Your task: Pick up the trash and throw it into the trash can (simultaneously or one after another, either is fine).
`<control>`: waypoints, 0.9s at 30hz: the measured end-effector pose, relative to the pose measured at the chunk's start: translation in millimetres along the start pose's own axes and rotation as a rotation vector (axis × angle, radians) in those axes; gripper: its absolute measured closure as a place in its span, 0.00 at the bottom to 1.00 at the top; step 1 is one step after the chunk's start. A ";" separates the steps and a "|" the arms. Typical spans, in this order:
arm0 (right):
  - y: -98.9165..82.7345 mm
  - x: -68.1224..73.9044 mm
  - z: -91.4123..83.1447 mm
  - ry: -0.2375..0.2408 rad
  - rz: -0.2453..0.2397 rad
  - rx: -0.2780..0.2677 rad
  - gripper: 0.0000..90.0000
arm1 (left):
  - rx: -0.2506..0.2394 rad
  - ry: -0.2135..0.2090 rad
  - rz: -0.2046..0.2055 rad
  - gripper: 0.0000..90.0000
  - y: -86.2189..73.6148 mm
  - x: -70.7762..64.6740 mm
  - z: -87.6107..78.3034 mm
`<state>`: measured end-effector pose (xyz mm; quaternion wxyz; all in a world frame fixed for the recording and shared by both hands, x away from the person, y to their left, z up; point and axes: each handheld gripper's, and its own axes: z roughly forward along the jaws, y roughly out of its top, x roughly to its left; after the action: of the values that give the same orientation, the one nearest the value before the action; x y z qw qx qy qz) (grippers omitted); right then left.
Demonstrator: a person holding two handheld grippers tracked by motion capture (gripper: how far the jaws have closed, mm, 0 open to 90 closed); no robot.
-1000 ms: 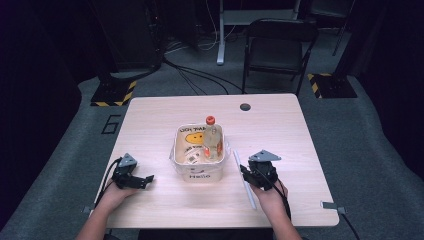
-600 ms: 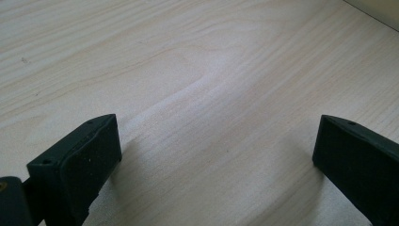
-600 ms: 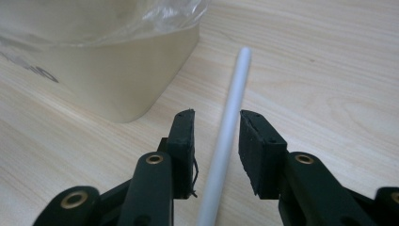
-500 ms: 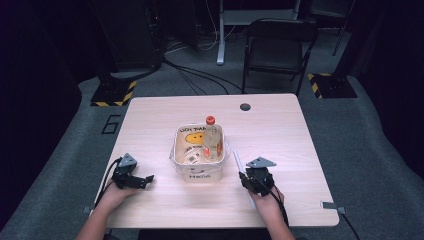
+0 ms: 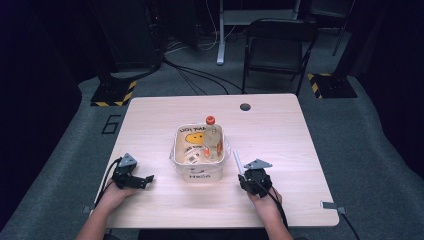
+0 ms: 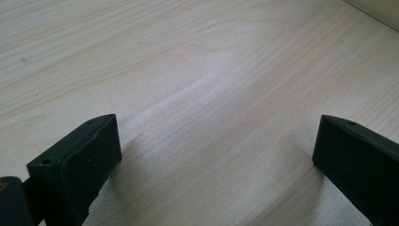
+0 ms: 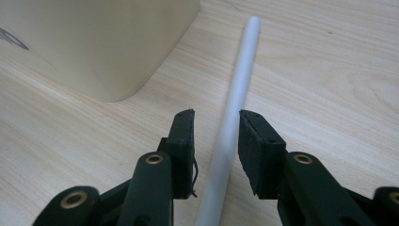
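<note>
While the left gripper (image 5: 131, 176) rests near the table's (image 5: 280, 135) left front corner with its jaws wide apart over bare wood, the right gripper (image 5: 254, 176) sits low near the front edge, right of the middle, its jaws astride a white stick (image 7: 234, 113). The jaws have just been closing; in the right gripper view they stand narrowly apart, one on each side of the stick, with a thin gap showing on both sides, so the pads do not yet press it. The stick lies flat on the table, running from the gripper toward the far edge, just beside the right wall of a cream tub (image 5: 198, 175). The tub stands at the middle of the table and holds a clear bottle (image 5: 213, 140) with an orange cap, leaning in its far right corner.
</note>
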<state>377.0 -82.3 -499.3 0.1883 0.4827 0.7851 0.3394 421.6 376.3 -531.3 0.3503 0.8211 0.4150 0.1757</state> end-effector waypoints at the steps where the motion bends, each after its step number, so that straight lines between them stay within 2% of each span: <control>1: -0.3 -0.1 0.7 -0.001 0.003 0.004 0.73 | 0.002 0.000 0.003 0.02 0.1 0.3 -0.2; 3: -1.1 -1.7 3.1 -0.003 -0.005 0.014 0.73 | 0.002 0.001 0.004 0.02 0.1 0.3 -0.2; 7: -1.8 -3.0 6.7 -0.003 0.011 0.034 0.74 | 0.001 0.000 0.002 0.02 0.1 0.1 -0.1; 9: -2.0 -4.1 7.8 -0.006 0.002 0.031 0.74 | 0.002 0.000 0.005 0.02 0.2 0.3 -0.2; 13: -1.9 -4.5 8.4 -0.011 0.018 0.035 0.75 | -0.003 0.001 -0.005 0.02 0.0 -0.3 0.1; 16: -2.3 -5.6 9.3 -0.012 0.011 0.035 0.75 | 0.001 0.001 0.005 0.02 0.1 0.3 -0.2; 27: -4.0 -3.6 13.4 -0.028 0.008 0.074 0.81 | 0.000 0.000 -0.001 0.02 0.0 -0.1 0.0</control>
<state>384.5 -81.9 -511.7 0.1802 0.4970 0.7925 0.3041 421.5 376.2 -531.3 0.3505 0.8209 0.4152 0.1757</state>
